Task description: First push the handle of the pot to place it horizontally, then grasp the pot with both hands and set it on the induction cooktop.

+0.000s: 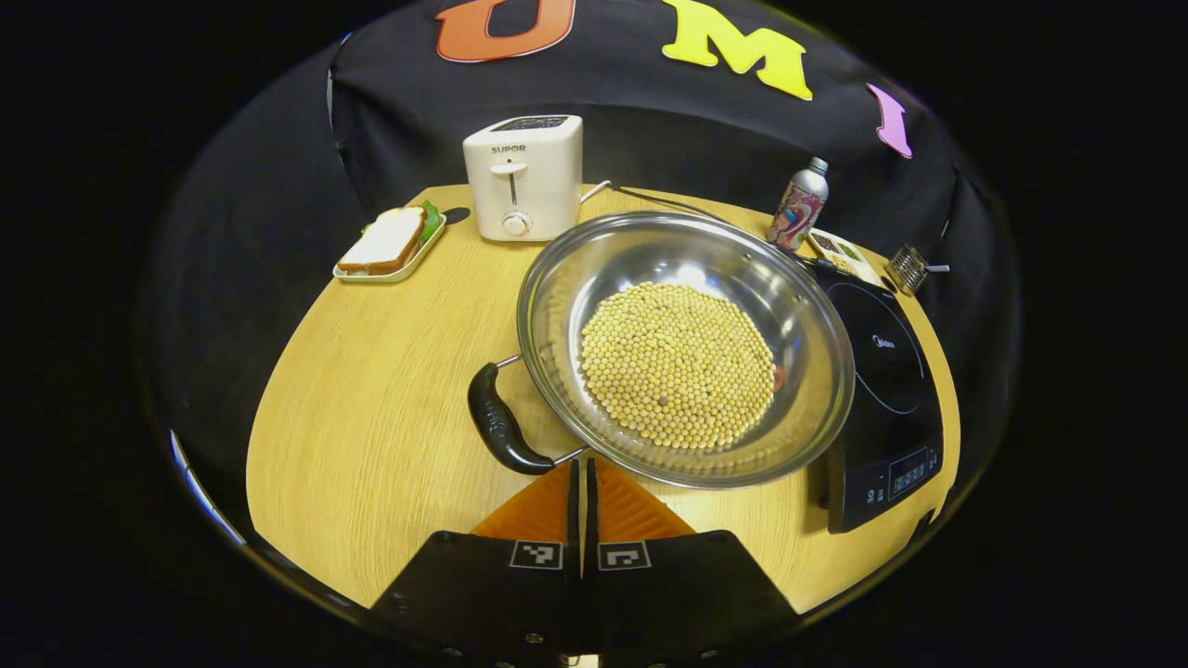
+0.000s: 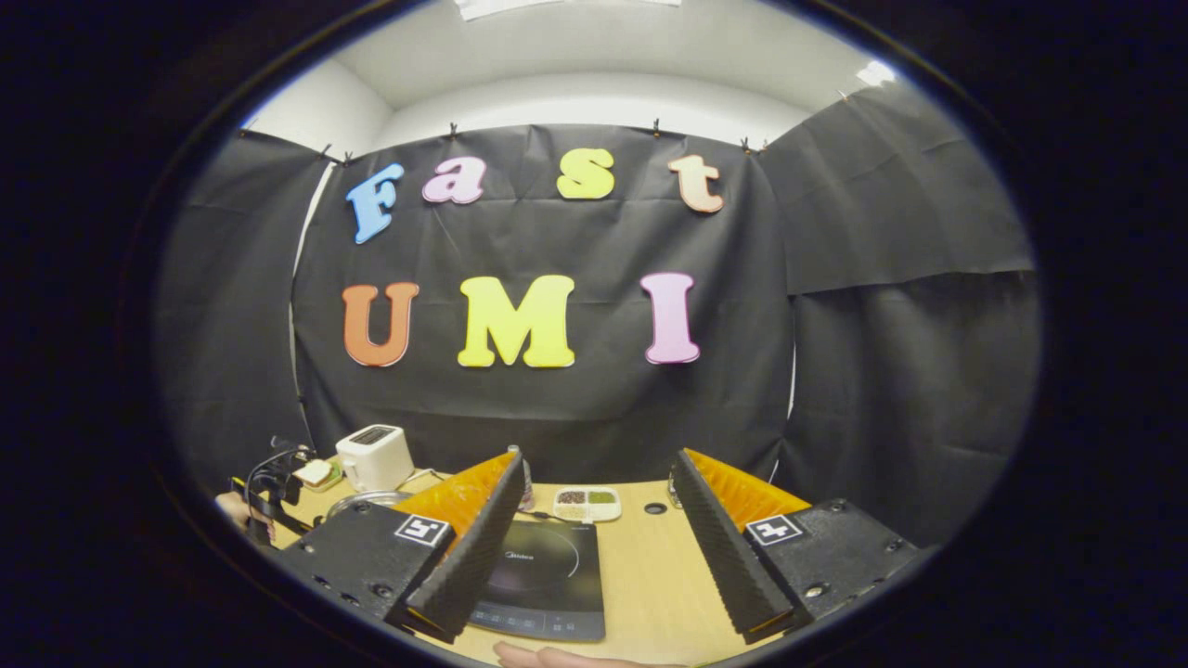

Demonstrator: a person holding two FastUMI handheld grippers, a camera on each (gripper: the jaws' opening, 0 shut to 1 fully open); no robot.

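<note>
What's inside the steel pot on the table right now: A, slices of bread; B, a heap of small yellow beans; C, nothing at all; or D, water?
B: in the left gripper view the pot holds a round heap of small yellow beans covering its bottom, and the left tongs are closed just in front of its black handle.

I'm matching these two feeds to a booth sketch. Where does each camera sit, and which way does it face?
Left gripper view: rides the left tool, low over the table, facing the pot of beans; own fingers closed by its black handle.
Right gripper view: rides the right tool, held higher and level, facing the back wall; own fingers wide apart.
Shared: toaster, induction cooktop, wooden table.
</note>
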